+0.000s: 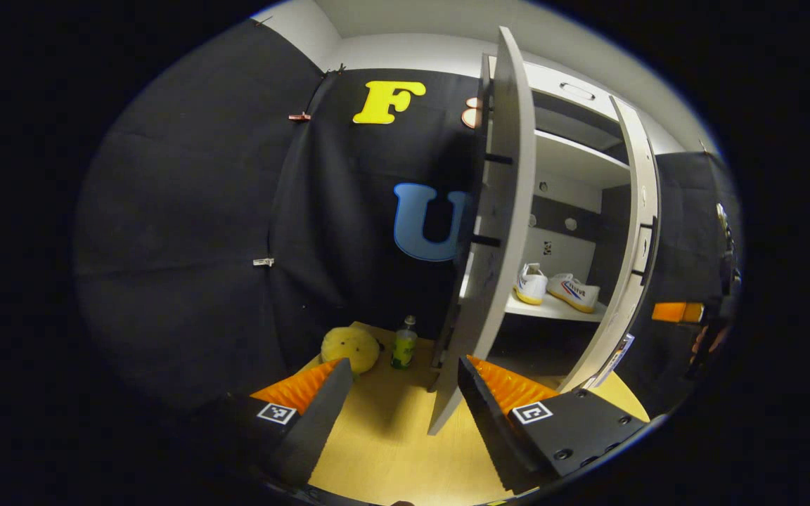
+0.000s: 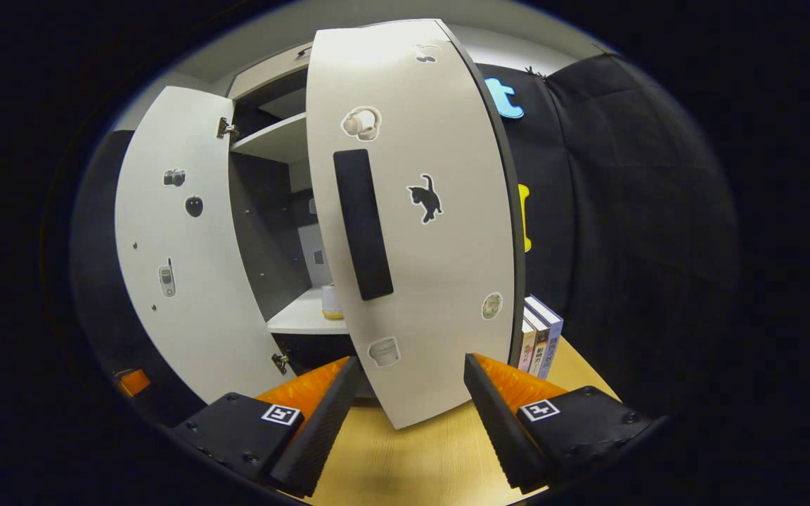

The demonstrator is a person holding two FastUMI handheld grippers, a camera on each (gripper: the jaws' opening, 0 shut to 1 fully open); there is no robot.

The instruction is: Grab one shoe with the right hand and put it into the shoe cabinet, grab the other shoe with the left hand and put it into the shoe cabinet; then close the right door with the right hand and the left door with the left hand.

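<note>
In the left gripper view, the left gripper (image 1: 401, 383) hangs over the table (image 1: 391, 450) with its fingers (image 1: 320, 400) spread apart and nothing between them. Just ahead of it the left door (image 1: 496, 232) stands edge-on, its lower corner reaching down between the fingertips without a clear touch. Past that door the cabinet (image 1: 574, 158) is open, and the two white shoes (image 1: 556, 287) sit side by side on the lower shelf (image 1: 553, 309), both inside. The right door (image 1: 633, 239) stands ajar on the far side of the opening. To the left, near the wall, a yellow plush toy (image 1: 350, 348) lies on the table with a small bottle (image 1: 403, 343) upright just beside it. In the right gripper view, the right gripper (image 2: 412, 379) also has its fingers (image 2: 496, 400) apart and empty. The right door (image 2: 419, 225) faces the camera close up, its outer side showing a long black handle (image 2: 363, 223) and stickers, its lower edge between the fingertips. Whether a finger touches it I cannot tell. Behind it the left door (image 2: 180, 267) swings wide open, and part of a shoe (image 2: 331, 303) shows on the shelf (image 2: 303, 320) in the gap. Some books (image 2: 540, 336) stand upright on the table (image 2: 412, 464) to the right of the door.
</note>
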